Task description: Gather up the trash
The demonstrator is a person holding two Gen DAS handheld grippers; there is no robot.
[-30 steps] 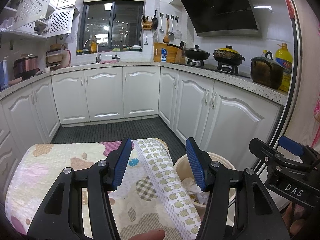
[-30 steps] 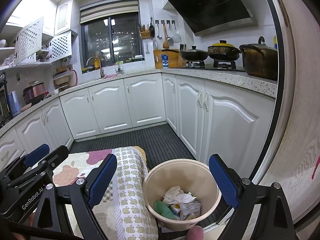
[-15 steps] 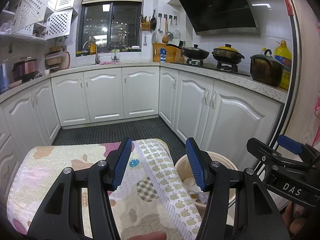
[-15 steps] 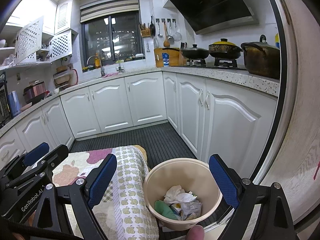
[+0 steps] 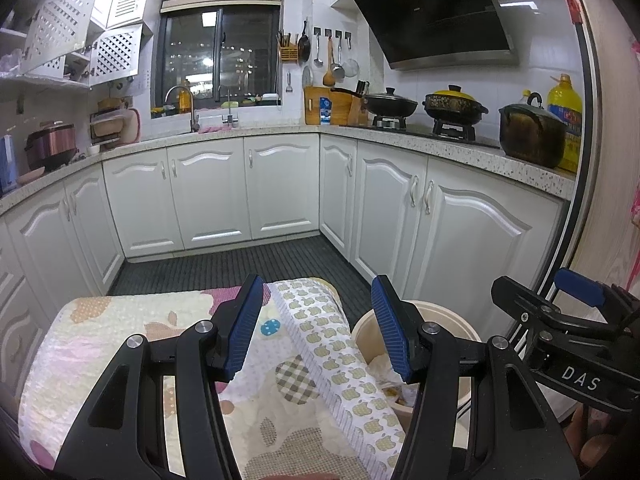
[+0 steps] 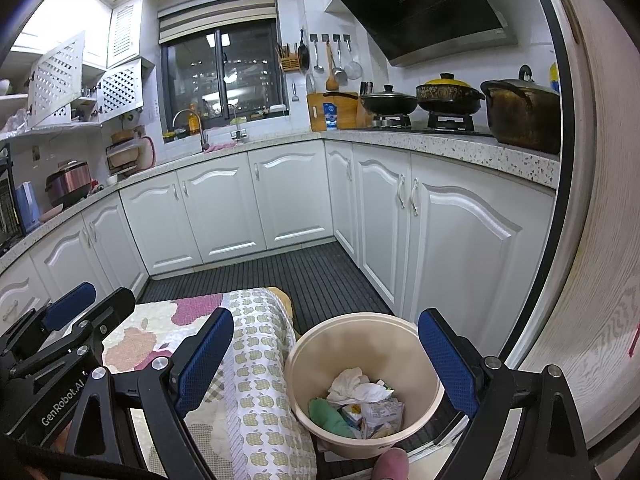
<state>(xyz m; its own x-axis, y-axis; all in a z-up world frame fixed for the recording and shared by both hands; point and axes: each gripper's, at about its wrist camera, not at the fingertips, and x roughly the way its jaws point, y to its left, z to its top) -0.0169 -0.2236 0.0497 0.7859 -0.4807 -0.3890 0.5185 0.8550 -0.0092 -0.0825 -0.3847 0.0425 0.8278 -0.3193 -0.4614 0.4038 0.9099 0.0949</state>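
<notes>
Nothing much shifts since earlier: both grippers, left and right, hang spread and empty, bin of trash near right beside cloth; collecting likely done, else next needs loose trash.

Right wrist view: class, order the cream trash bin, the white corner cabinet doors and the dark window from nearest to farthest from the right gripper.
1. Cream trash bin, just below the right gripper.
2. White corner cabinet doors, across the floor.
3. Dark window, above the counter.
</notes>
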